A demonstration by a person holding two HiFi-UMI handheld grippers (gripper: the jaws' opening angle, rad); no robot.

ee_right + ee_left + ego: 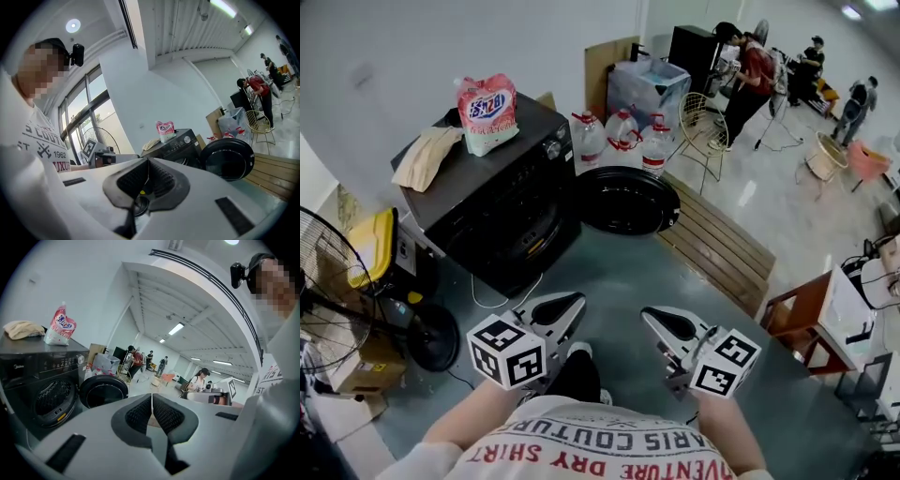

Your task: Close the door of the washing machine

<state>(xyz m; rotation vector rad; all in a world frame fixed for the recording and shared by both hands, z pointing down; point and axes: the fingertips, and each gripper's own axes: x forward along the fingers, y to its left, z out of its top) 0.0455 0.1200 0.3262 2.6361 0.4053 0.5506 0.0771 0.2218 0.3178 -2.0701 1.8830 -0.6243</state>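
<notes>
A black front-loading washing machine [502,202] stands ahead of me on the left, its drum opening facing me. Its round dark door [626,200] is swung wide open to the right. My left gripper [569,306] and right gripper [660,321] hover side by side near my body, short of the machine and touching nothing. Both are shut with nothing between the pads. The left gripper view shows shut jaws, the machine [42,380] and the door [103,391] beyond. From the right gripper [147,171], the machine [180,145] and the door [228,158] lie ahead to the right.
A pink detergent bag [487,112] and a beige cloth [427,155] lie on the machine. Water bottles [619,136] stand behind the door, and a wooden slatted platform [712,244] is to its right. A standing fan [337,281] is at the left. People stand far back.
</notes>
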